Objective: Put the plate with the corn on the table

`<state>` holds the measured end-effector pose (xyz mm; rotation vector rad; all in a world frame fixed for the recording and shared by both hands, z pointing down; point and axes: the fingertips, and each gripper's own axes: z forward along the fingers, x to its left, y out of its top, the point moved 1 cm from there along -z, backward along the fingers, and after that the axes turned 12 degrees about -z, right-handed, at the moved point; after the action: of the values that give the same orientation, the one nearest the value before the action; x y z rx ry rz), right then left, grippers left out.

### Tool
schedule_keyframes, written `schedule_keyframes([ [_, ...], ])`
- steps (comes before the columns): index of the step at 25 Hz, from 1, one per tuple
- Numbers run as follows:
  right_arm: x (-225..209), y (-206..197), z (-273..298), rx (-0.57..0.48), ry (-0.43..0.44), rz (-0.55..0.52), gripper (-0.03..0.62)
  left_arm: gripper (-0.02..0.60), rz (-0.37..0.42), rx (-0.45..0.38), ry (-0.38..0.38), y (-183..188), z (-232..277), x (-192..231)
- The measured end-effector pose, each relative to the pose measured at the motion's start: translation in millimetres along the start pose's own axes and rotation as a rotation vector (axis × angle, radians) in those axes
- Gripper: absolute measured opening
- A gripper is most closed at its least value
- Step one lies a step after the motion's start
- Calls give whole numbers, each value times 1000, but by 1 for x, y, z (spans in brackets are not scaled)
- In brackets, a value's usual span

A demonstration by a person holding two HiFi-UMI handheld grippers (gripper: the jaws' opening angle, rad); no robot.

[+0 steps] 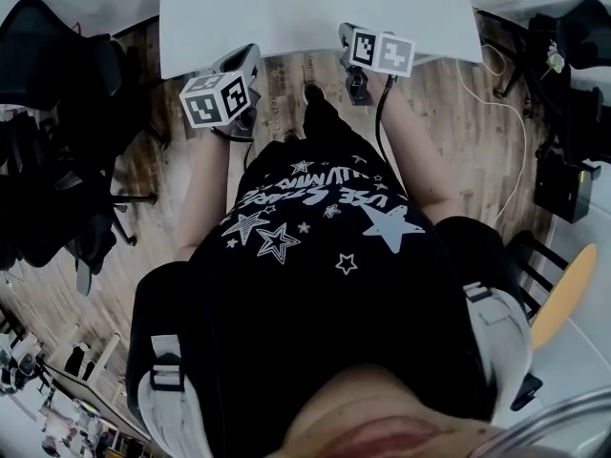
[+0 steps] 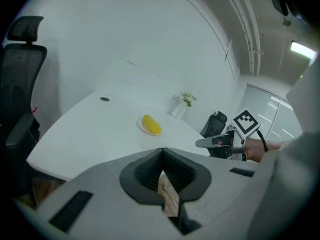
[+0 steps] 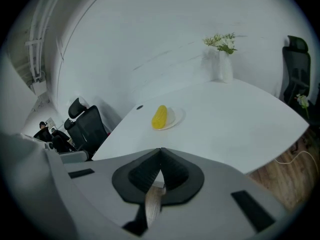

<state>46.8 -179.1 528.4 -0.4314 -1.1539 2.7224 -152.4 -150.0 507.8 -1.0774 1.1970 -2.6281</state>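
The person wears a black T-shirt (image 1: 325,241) with white stars and lettering. The grey left hand-held gripper (image 2: 161,153) and right hand-held gripper (image 3: 160,151) each carry a black-and-white marker cube (image 1: 218,98).

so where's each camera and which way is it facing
head view: on the head, looking steeply down; torso, arms, left gripper, right gripper, table.
left gripper view: on that gripper, facing the corn; own shut jaws, right gripper.
right gripper view: on that gripper, facing the corn; own shut jaws.
shared: gripper views both show corn and vase.
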Motion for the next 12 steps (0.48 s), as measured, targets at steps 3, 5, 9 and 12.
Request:
schedule_keyframes([
  [3,0,-15,-11,19,11,24,6,6,2,7,-34,-9,-2,-11],
  [5,-3,-18,-20,12,5,47,6,6,10,14,-39,-14,0,-16],
  [9,-11,-22,-33,-9,-12,51,6,6,5,27,-47,-27,1,-24],
  [12,-16,-20,-39,-27,-9,43,6,6,16,26,-44,-30,2,-32],
])
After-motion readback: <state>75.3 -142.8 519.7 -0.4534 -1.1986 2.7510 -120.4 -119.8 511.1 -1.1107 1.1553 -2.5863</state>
